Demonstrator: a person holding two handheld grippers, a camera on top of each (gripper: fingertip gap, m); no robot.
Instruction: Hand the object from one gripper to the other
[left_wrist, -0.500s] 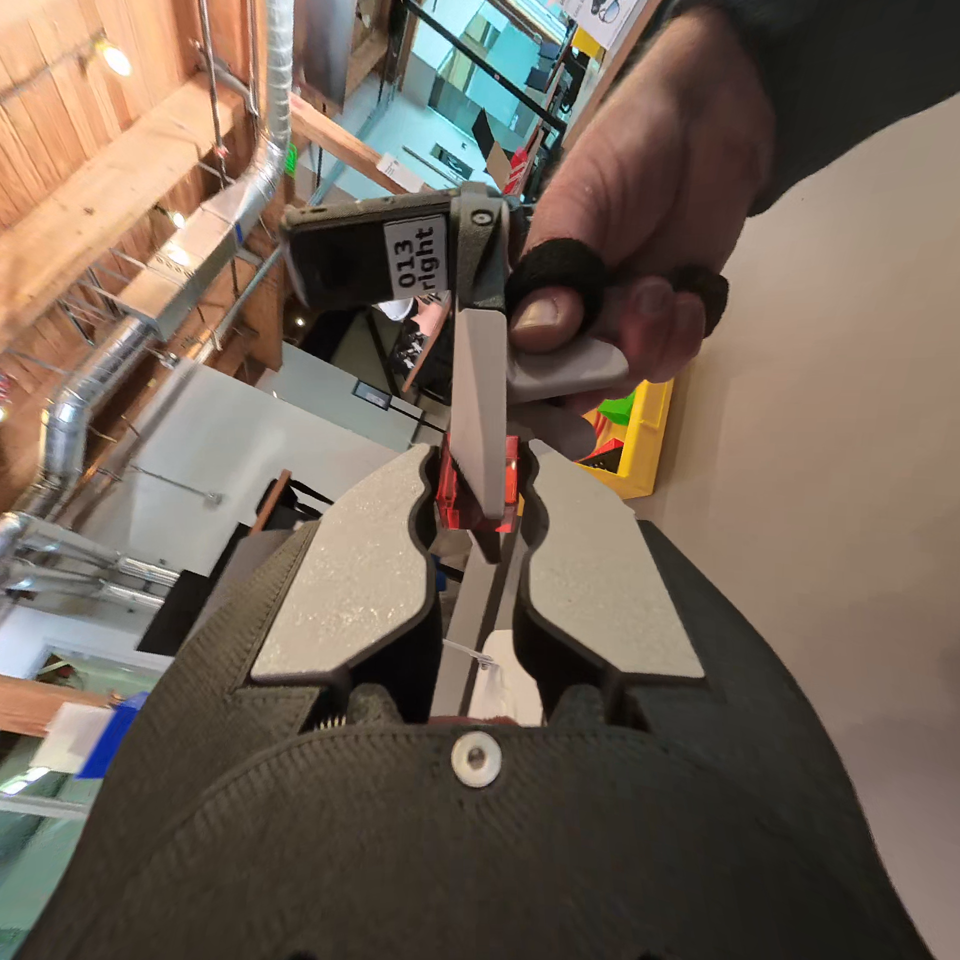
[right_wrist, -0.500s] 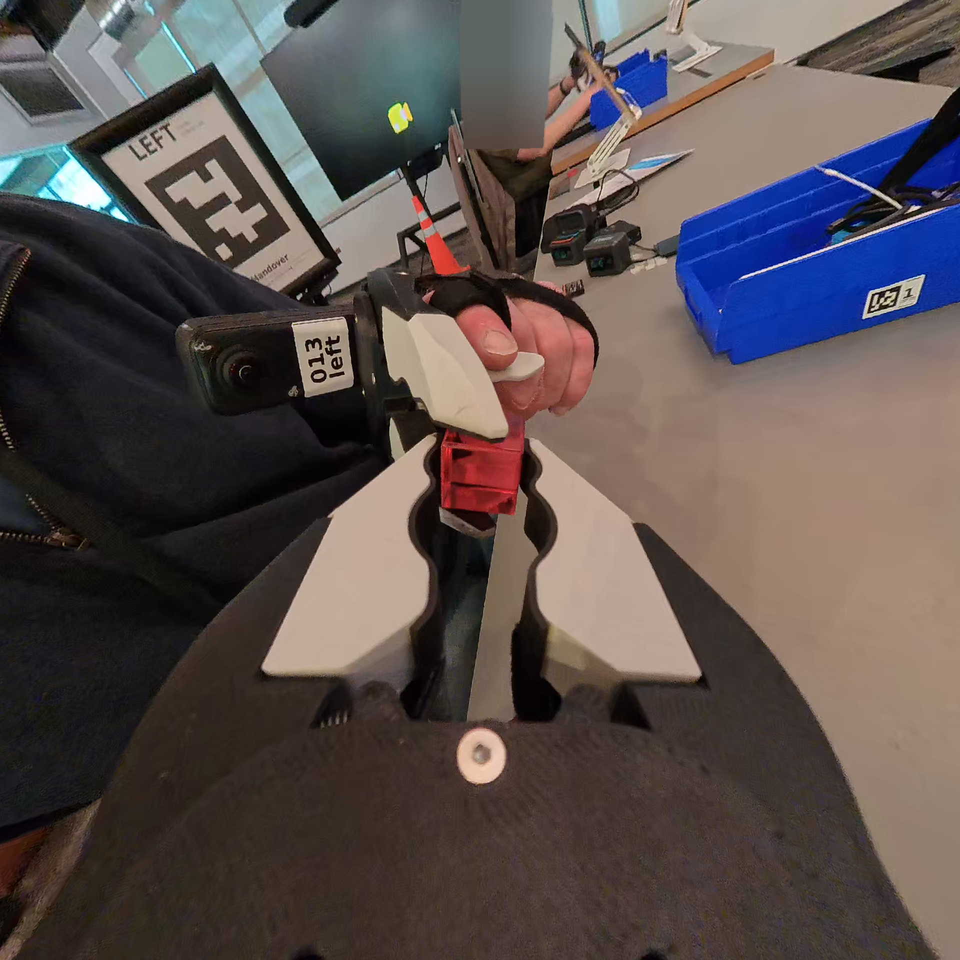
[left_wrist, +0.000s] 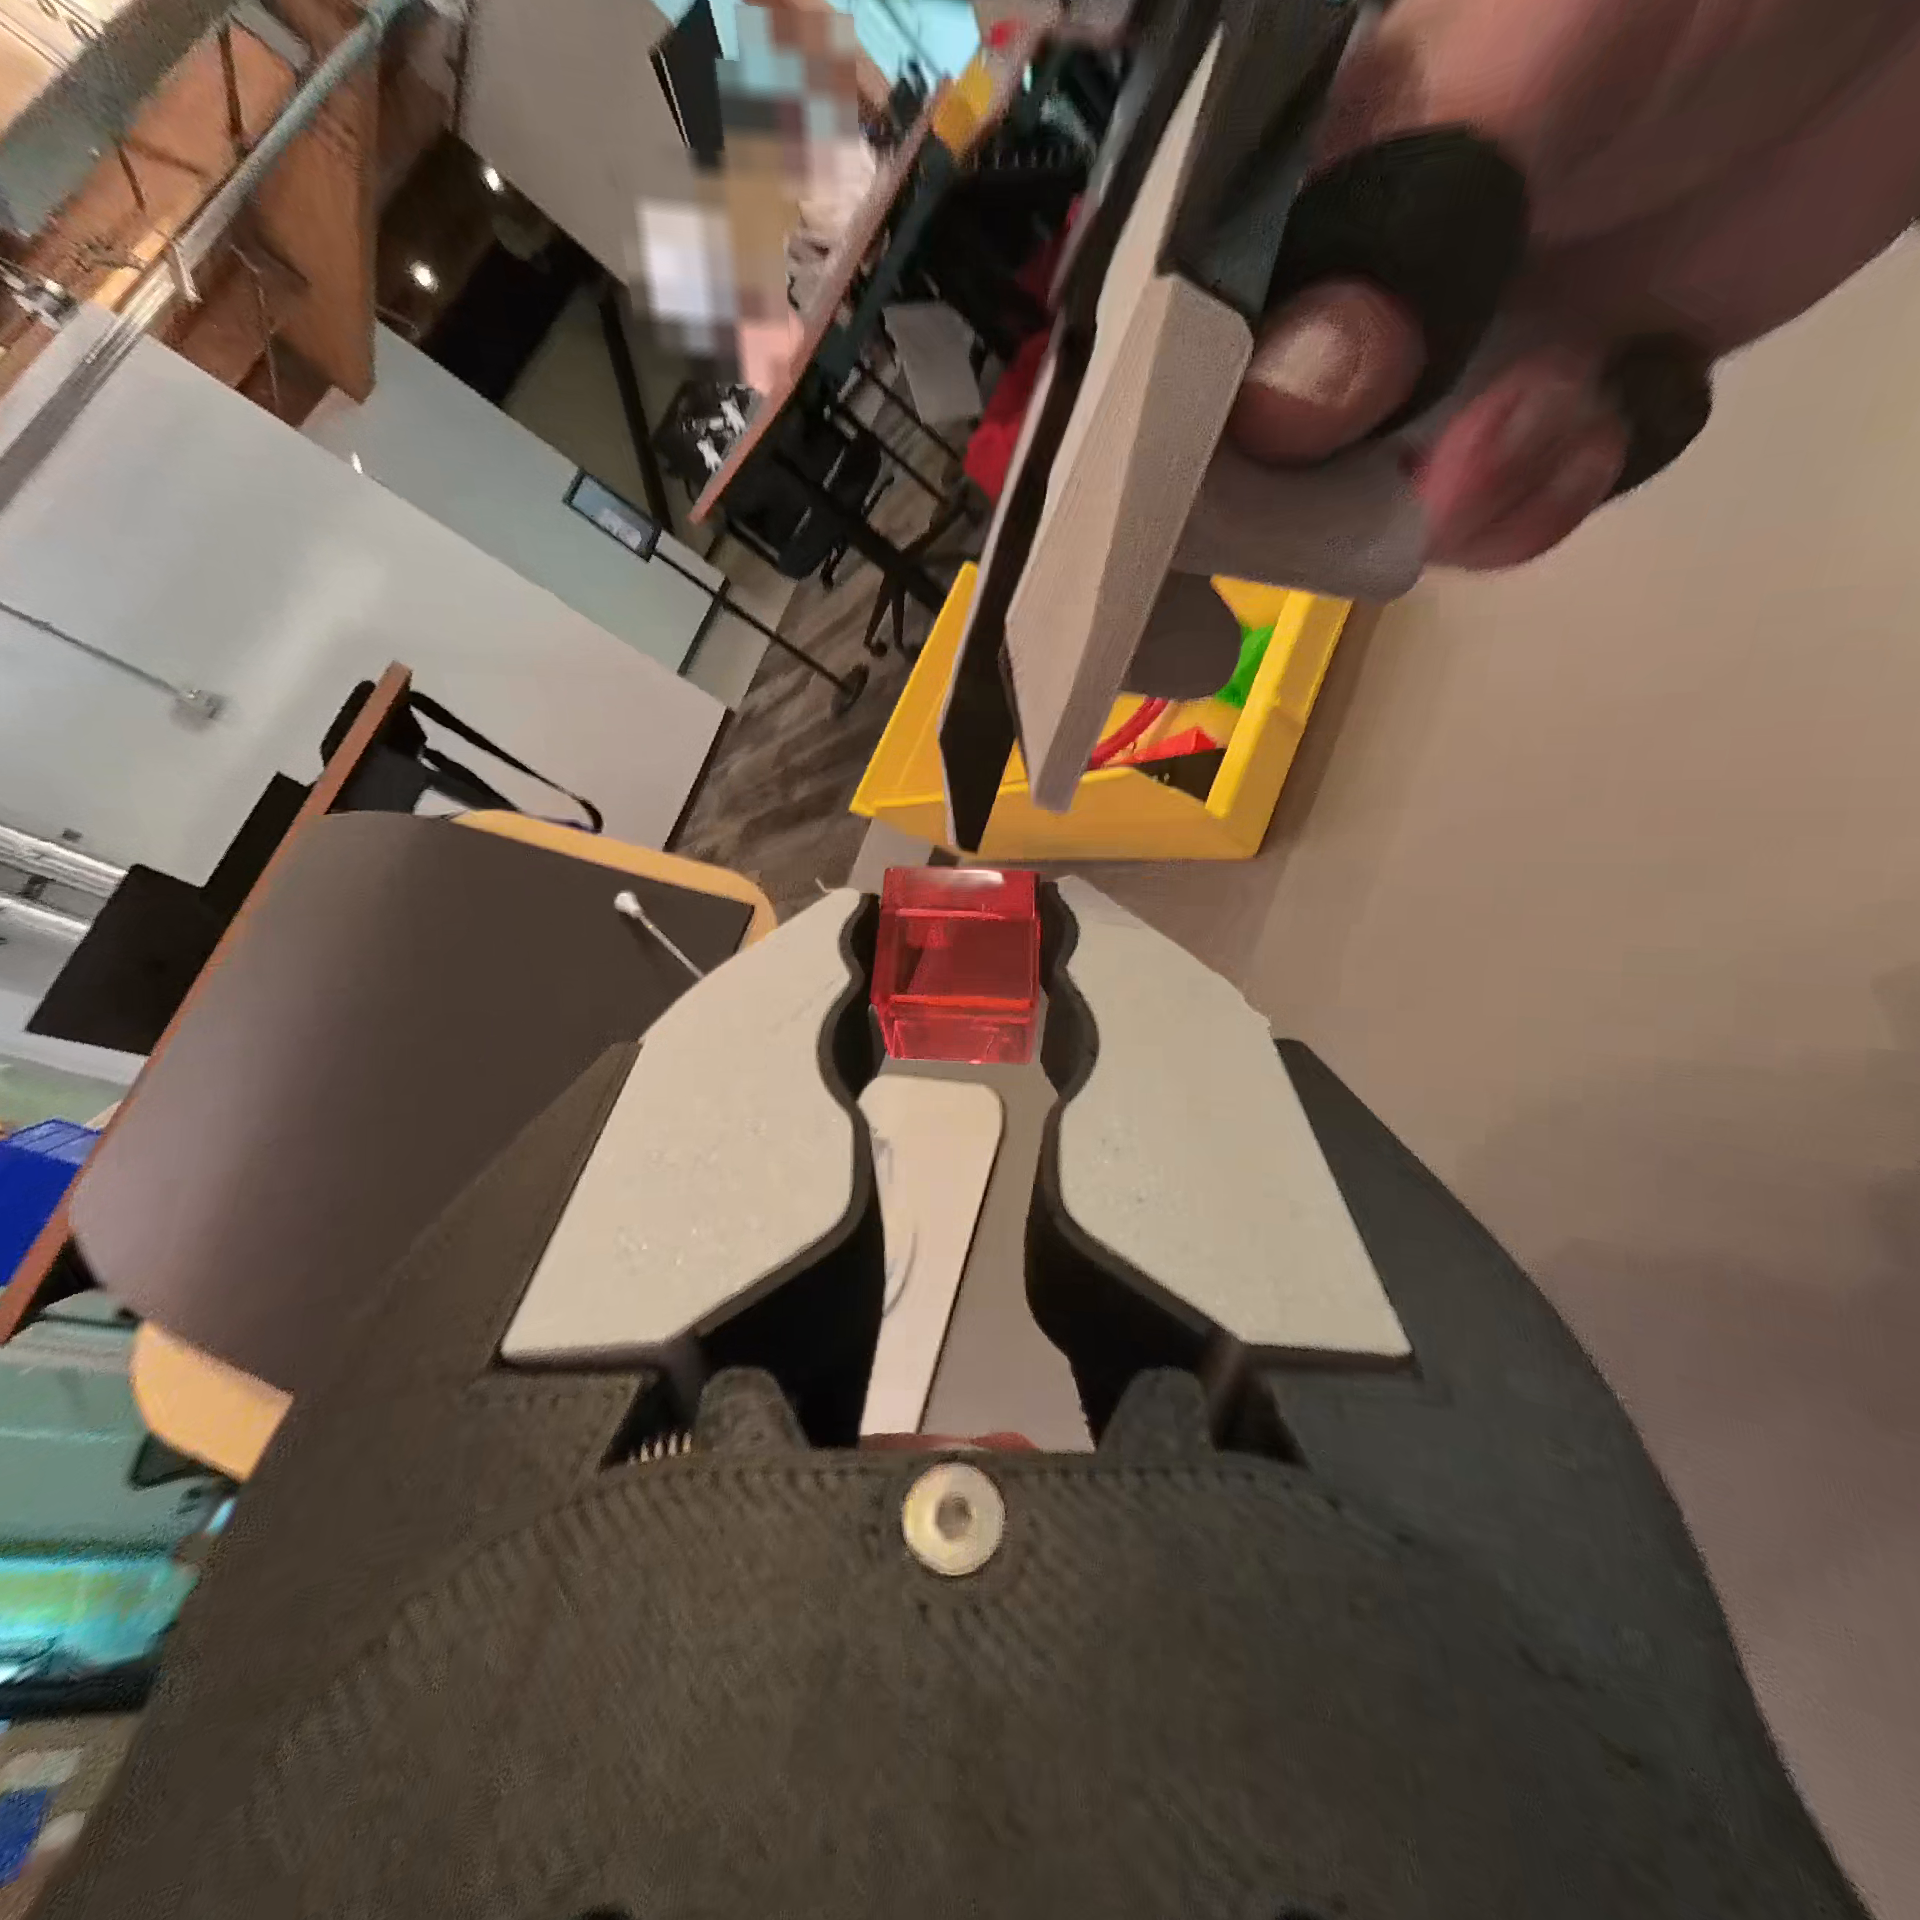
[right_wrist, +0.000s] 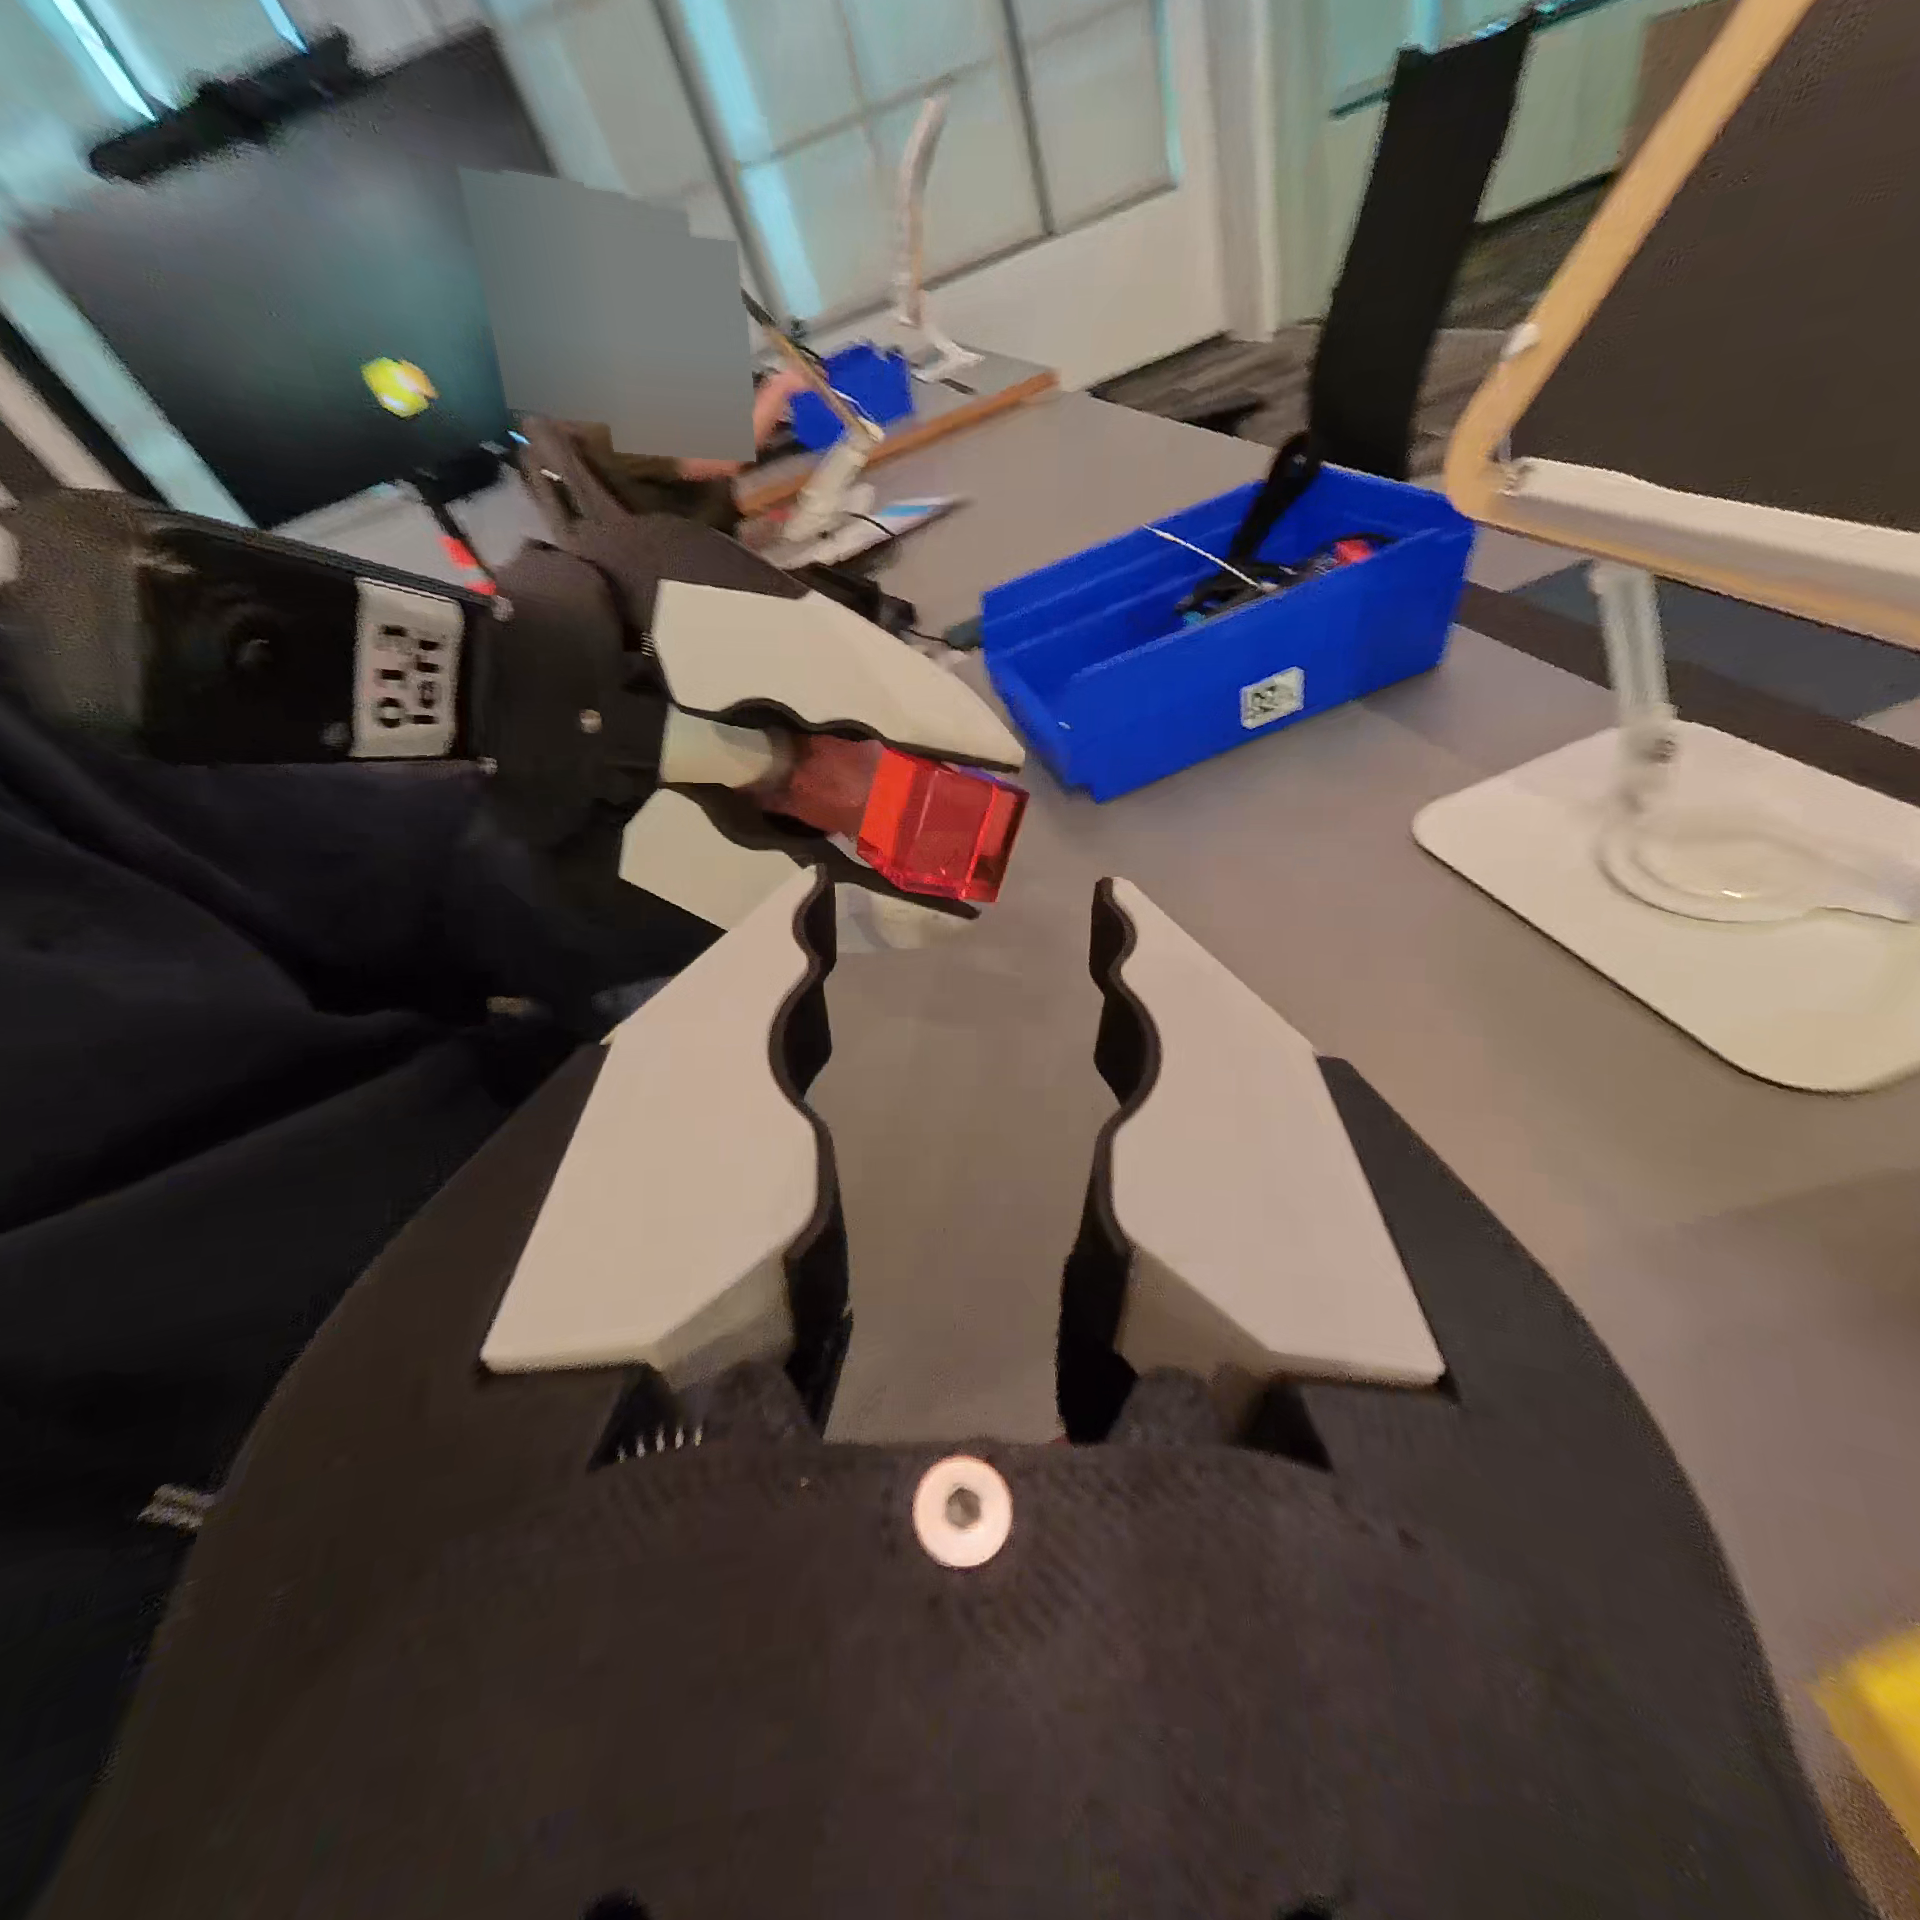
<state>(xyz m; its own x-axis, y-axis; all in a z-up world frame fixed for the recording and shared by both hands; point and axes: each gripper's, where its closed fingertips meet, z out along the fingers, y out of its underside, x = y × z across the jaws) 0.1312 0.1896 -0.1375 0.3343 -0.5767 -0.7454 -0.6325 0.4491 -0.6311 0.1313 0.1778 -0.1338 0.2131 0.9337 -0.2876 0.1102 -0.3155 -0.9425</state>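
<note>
Place: open-plan lab workspace.
Evidence: grey worktables (right_wrist: 1351, 1039), blue parts bin (right_wrist: 1195, 665), yellow parts bin (left_wrist: 1122, 821), dark monitor (right_wrist: 260, 343), exposed ducting (left_wrist: 94, 114).

White label on left gripper (right_wrist: 940, 831) camera; square code sticker on blue bin (right_wrist: 1195, 665)

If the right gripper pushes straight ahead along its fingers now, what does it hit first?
Probably the grey tabletop. The open right gripper has bare table ahead between its fingers. The red cube, held by the left gripper, sits just left of that line, though depth is unclear.

L tongs (left_wrist: 956, 977) clamped, loaded | R tongs (right_wrist: 961, 914) spread wide, nothing held
</note>
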